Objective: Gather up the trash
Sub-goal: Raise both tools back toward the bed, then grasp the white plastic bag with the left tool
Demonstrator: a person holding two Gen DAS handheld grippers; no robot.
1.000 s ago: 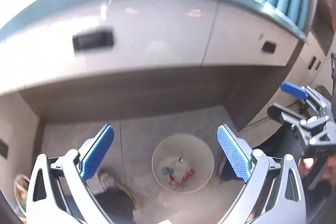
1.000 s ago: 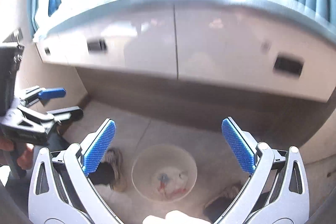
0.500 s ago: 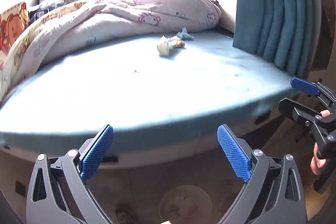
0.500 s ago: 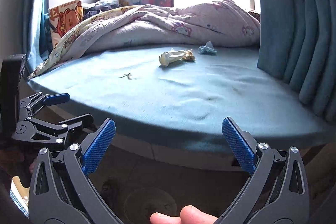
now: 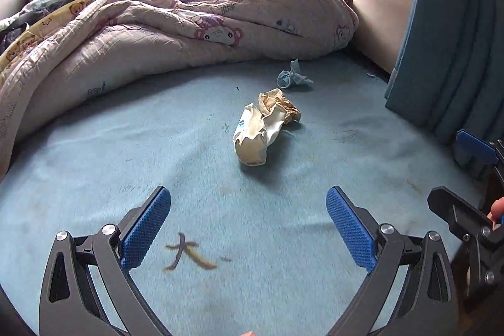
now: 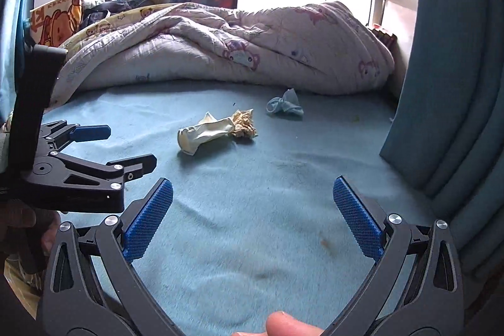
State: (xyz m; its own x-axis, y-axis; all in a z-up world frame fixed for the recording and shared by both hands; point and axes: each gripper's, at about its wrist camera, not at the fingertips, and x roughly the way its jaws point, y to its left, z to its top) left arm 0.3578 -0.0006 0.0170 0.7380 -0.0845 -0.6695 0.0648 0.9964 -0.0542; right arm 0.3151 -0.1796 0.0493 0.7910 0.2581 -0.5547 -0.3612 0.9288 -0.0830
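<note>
Both grippers empty, nothing in hand. Left gripper [image 5: 249, 225] has its jaws spread wide, hovering over the near part of the bed [image 5: 315, 273]. Right gripper [image 6: 253, 216] is likewise spread wide, beside it, above the blue sheet.

Trash on the bed, none of it picked up:
- crumpled cream wrapper [image 5: 255, 137] mid-bed, touching a brownish tissue wad [image 5: 280, 107] at its far end
- scrunched blue face mask [image 5: 291, 77] further back, just short of the quilt [image 5: 189, 30]
- small banana-peel-looking scrap [image 5: 189, 252] right by the left gripper's left finger; blurred, so not certain

No bin visible in either view, so can't say what has gone in.

Judgement: at least three or four pickups left. The peel scrap is closest to the left gripper; the wrapper and tissue sit ahead of both.
</note>
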